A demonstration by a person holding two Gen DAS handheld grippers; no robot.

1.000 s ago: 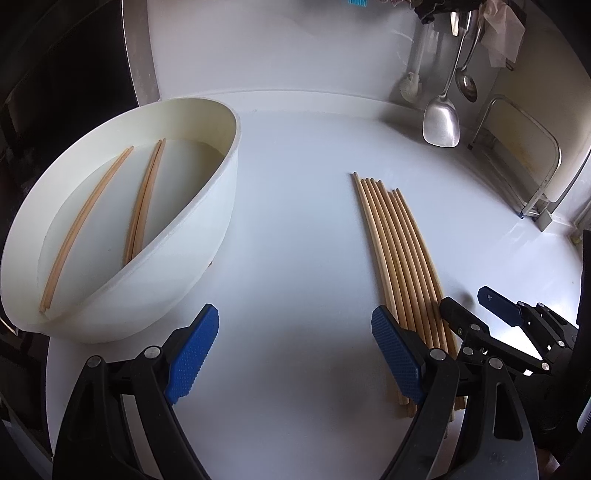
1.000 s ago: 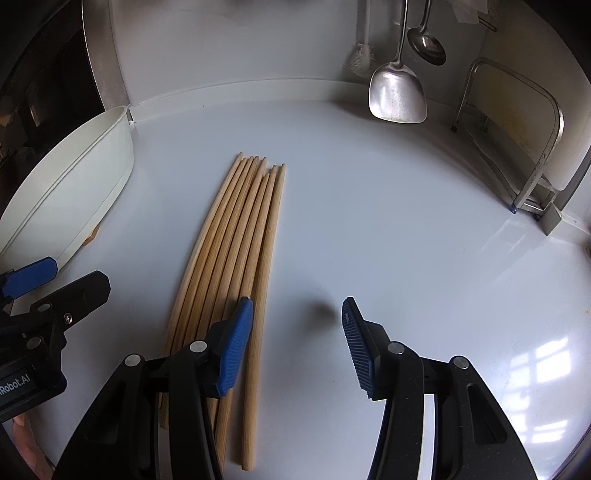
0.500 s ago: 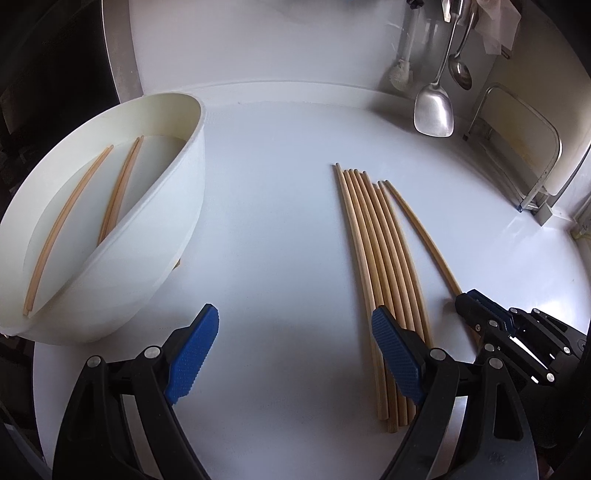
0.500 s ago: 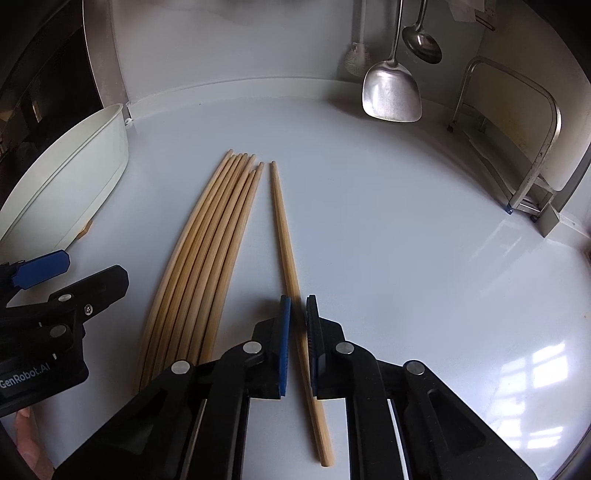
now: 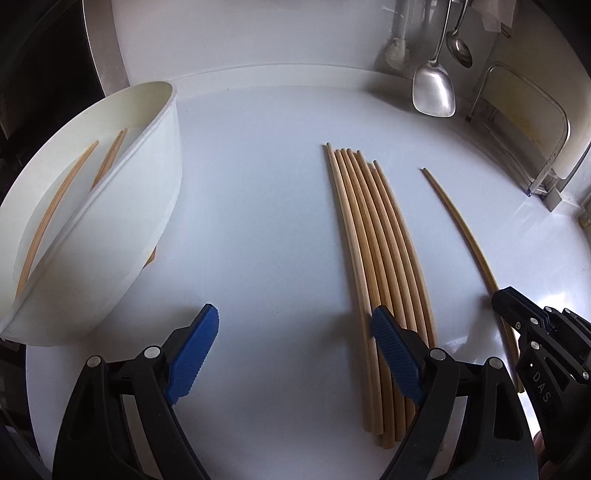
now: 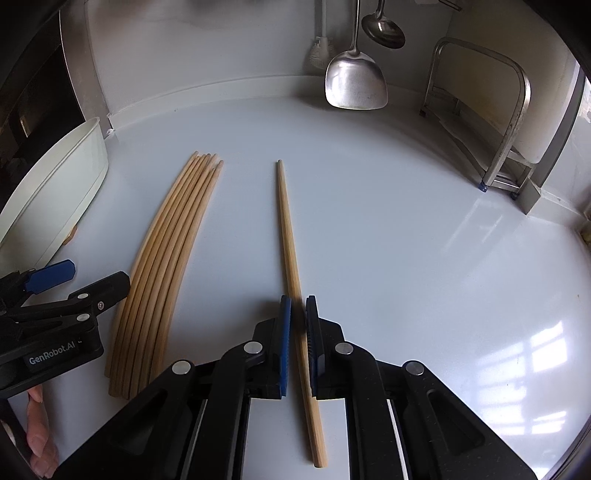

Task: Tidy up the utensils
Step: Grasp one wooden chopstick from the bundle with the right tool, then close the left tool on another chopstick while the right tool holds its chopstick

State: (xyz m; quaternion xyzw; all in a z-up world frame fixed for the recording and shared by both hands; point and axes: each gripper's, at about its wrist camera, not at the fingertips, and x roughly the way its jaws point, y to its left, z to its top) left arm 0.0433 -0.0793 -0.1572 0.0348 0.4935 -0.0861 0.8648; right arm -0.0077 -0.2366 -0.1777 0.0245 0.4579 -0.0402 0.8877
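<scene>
My right gripper [image 6: 297,306] is shut on a single wooden chopstick [image 6: 288,229], holding it apart to the right of the bundle; the chopstick also shows in the left wrist view [image 5: 458,225]. A bundle of several chopsticks [image 5: 380,251] lies on the white counter; it also shows in the right wrist view [image 6: 170,251]. My left gripper [image 5: 291,332] is open and empty, its right finger over the bundle's near end. A white oval basin [image 5: 159,192] at the left holds a few chopsticks [image 5: 55,206].
A steel spatula [image 6: 355,83] and ladle [image 6: 384,27] hang on the back wall. A metal rack [image 6: 491,122] stands at the back right. The right gripper's body [image 5: 546,339] sits at the right of the left wrist view.
My right gripper closed on the rightmost chopstick and drew it away to the right of the bundle. The left gripper stayed open and shifted slightly.
</scene>
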